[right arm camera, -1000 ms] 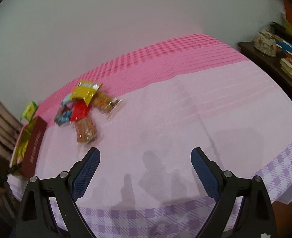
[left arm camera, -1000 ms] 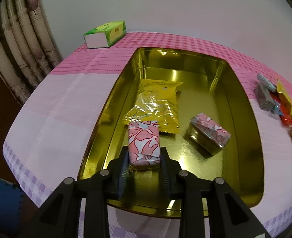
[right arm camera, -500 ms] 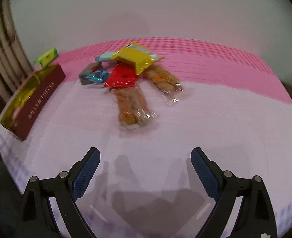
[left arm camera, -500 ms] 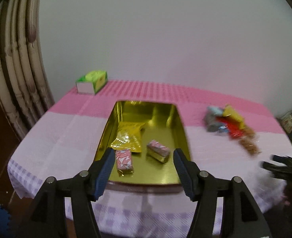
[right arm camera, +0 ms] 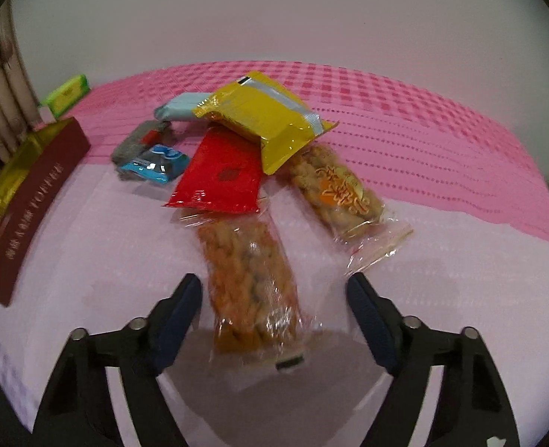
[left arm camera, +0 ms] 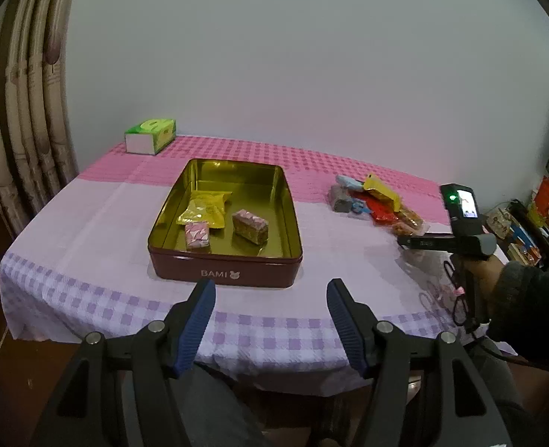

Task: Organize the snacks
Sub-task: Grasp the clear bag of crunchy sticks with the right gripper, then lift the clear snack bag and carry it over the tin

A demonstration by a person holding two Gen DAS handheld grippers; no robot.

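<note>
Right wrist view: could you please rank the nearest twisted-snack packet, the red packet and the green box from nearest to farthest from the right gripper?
1. Twisted-snack packet: between the closing, not yet touching fingers of the right gripper.
2. Red packet: mid-table, in the pile.
3. Green box: far left, by the wall.

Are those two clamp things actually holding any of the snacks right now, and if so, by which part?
Nothing is held. The left hand-held gripper is open and empty. The right hand-held gripper is closing around the near end of a clear twisted-snack packet, pads not yet touching.
</note>
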